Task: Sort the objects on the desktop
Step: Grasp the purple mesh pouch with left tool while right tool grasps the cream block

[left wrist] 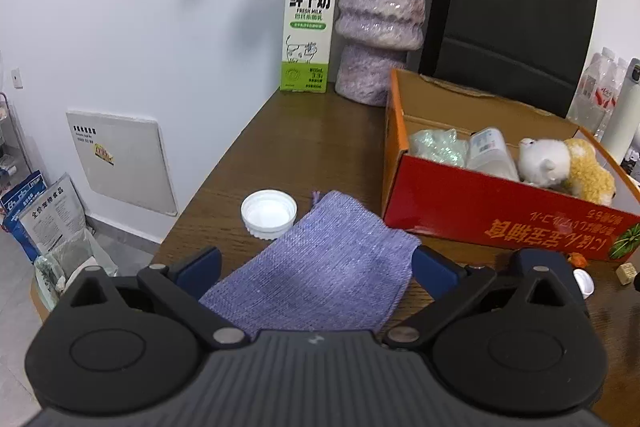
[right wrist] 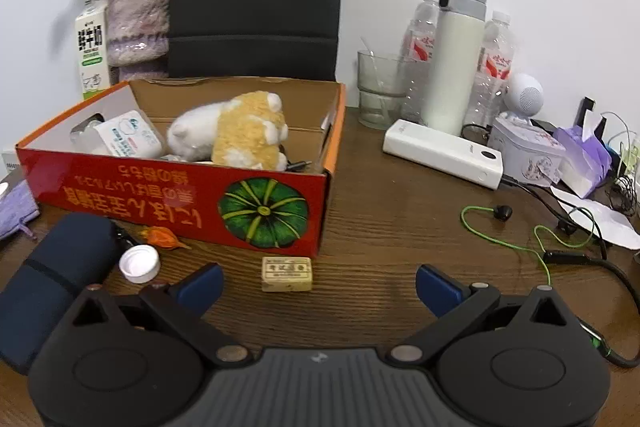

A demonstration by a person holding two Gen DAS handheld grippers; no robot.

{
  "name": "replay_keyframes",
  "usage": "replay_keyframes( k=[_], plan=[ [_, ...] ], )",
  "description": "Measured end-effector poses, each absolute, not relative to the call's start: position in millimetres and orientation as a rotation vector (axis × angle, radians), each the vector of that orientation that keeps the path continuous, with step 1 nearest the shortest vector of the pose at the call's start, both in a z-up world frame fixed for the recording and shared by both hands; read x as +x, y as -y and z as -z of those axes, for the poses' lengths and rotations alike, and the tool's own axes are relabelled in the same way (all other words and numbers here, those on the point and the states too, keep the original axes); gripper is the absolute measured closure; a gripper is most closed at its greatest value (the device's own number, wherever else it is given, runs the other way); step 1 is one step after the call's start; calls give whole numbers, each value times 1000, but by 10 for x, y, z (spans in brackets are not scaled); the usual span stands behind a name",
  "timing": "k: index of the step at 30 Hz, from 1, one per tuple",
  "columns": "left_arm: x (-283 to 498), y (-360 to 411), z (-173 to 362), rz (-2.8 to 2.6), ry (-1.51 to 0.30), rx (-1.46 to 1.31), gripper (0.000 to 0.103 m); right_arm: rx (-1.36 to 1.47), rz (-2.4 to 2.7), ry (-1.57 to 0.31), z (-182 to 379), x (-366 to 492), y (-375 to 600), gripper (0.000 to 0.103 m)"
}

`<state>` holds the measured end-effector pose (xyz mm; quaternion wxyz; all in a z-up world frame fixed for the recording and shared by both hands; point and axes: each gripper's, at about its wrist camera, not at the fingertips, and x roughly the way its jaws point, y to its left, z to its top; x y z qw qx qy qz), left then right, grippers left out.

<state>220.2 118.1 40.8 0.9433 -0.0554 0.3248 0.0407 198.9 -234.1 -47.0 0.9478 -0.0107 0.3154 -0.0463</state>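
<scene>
Lying between the released left gripper (left wrist: 316, 263), the purple pouch (left wrist: 320, 267) runs toward 11 o'clock; right gripper (right wrist: 318, 283) released

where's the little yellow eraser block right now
In the right wrist view, the eraser lies on the table just in front of the red box, near its pumpkin picture, right of the small white cap and between the open right gripper's fingers.

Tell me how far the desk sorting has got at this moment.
Partly done: the plush toy and a bottle lie in the red box. Nothing in hand: left tool is open around the purple pouch; right tool open. Left out: white lid, small cap, eraser block.
</scene>
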Motion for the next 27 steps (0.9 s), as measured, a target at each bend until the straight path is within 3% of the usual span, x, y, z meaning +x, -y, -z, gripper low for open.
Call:
replay_keyframes(
  k=[6, 8, 12, 13, 14, 15, 17, 19, 20, 22, 23, 27],
  plan=[
    [2296, -1117, -269, -75, -711, -55, 0, -28, 104, -656, 559, 2117, 2348, 3],
    [2334, -1077, -204, -57, -739, -37, 0, -34, 127, -651, 577, 2141, 2347, 10],
    [2383, -1019, -135, -49, -751, -15, 0, -22, 111, -651, 586, 2154, 2350, 13],
    [2395, -1006, -122, -37, -759, -14, 1, -24, 105, -652, 589, 2153, 2346, 15],
    [2396, -977, -115, -29, -756, -1, 3, -25, 96, -655, 596, 2157, 2338, 25],
    [2390, -964, -120, -20, -750, 3, 9, -28, 83, -663, 608, 2163, 2325, 34],
    [2377, -954, -143, -17, -739, 5, 23, -2, 37, -668, 609, 2156, 2324, 64],
    [2359, -955, -160, -10, -733, 7, 38, 4, 17, -667, 596, 2135, 2303, 74],
    [2356, -945, -173, -3, -730, 11, 43, -5, 17, -666, 596, 2124, 2287, 74],
    [2343, -921, -198, 18, -721, 11, 77, -13, 8, -661, 593, 2105, 2268, 74],
    [2326, -914, -214, 39, -714, 2, 85, -12, 5, -660, 592, 2098, 2259, 74],
    [2182, -872, -399, 42, -614, 5, 92, -10, 5, -639, 562, 2067, 2259, 74]
  ],
)
